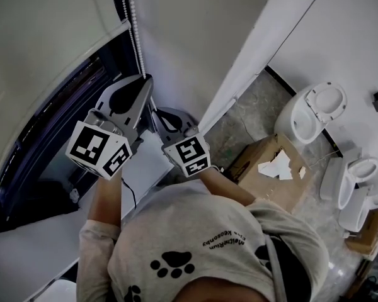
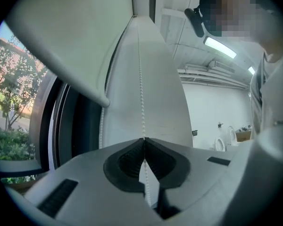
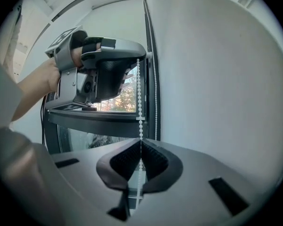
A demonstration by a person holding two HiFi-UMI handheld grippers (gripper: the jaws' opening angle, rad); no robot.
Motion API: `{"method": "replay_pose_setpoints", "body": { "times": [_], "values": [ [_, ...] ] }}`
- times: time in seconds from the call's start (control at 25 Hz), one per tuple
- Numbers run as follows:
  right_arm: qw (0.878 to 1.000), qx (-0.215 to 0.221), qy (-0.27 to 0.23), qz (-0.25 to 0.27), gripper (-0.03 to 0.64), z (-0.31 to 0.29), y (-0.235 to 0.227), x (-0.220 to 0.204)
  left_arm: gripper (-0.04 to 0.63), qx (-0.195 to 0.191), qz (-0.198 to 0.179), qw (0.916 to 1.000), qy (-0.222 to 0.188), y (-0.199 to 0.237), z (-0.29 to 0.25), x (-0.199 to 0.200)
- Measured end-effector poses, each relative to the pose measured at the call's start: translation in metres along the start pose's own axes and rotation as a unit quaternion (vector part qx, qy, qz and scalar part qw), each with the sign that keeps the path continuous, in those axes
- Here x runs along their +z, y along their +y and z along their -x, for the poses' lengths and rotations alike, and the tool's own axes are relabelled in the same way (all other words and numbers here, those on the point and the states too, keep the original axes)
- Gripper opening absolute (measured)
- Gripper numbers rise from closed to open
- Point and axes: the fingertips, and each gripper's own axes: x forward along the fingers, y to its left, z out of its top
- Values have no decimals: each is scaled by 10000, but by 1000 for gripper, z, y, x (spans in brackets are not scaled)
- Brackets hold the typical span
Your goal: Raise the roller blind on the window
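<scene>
The white bead chain [image 1: 136, 43] hangs beside the window [image 1: 50, 143], to the right of the pale roller blind [image 1: 38, 55]. My left gripper [image 1: 145, 79] is shut on the chain, which runs straight down into its closed pads [image 2: 144, 139]. The blind's bottom bar [image 2: 85, 86] hangs partway down the glass. Just below the left one, my right gripper [image 1: 156, 113] is also shut on the same chain [image 3: 139, 98], the beads passing between its pads [image 3: 140, 142]. The right gripper view shows the left gripper [image 3: 137, 60] directly above it on the chain.
The white window sill [image 1: 145, 162] lies under the grippers. On the floor to the right are a cardboard box [image 1: 274, 168] and white toilet bowls [image 1: 315, 109]. A white wall [image 3: 217, 79] stands right of the chain.
</scene>
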Motion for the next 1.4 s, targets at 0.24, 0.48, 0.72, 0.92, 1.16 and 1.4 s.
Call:
{"method": "replay_pose_setpoints", "body": {
  "times": [0.24,0.48,0.72,0.92,1.16,1.4],
  "values": [
    [9998,26,216,4,9,-1,1,-33,11,50,280,9995,106,1,4,-34],
    [9997,50,254,40,9,-4,5,-48,11,119,292,9994,141,-5,3,-48],
    [9979,72,602,-205,9,0,3,-88,11,269,353,9980,442,-4,4,-89],
    [9944,62,1033,-222,9,2,3,-131,11,381,527,9953,712,-5,9,-129],
    [9905,104,1341,-272,9,3,3,-159,11,396,673,9928,912,-6,10,-154],
    [9916,186,1250,-267,11,6,5,-152,11,373,701,9930,879,-8,9,-156]
  ]
}}
